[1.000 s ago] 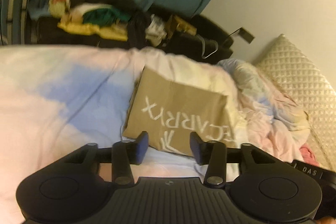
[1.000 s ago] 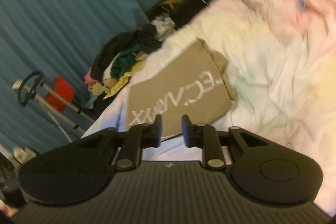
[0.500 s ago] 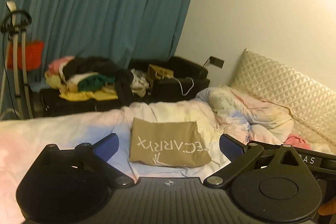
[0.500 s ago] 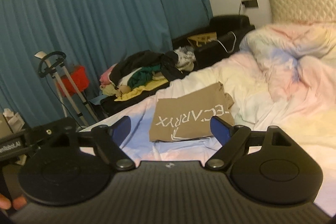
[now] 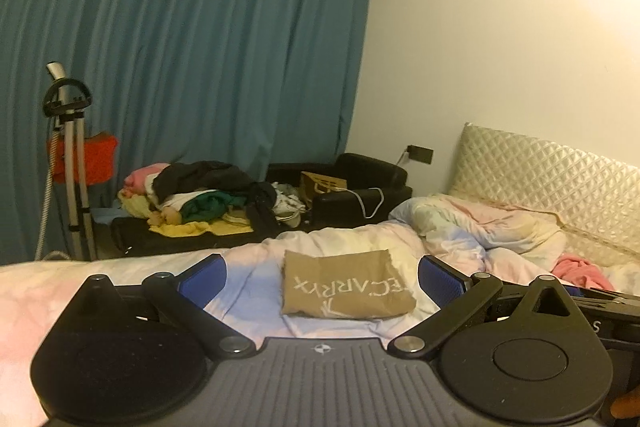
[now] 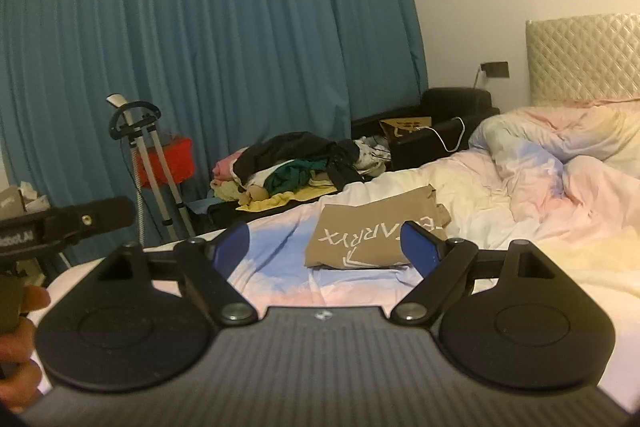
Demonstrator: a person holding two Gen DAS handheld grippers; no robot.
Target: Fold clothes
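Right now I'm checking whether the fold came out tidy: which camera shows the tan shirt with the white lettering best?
The left wrist view: the tan shirt lies whole and unobstructed between the open left gripper. In the right wrist view the shirt is seen at an angle, and one finger of the open right gripper covers part of its lettering.

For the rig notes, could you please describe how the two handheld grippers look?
The left gripper and right gripper look alike: a ribbed dark grey body, two round black discs, black linkage arms with silver pivot screws, and blue pads on the fingers. A small round mark sits at the centre of each body.
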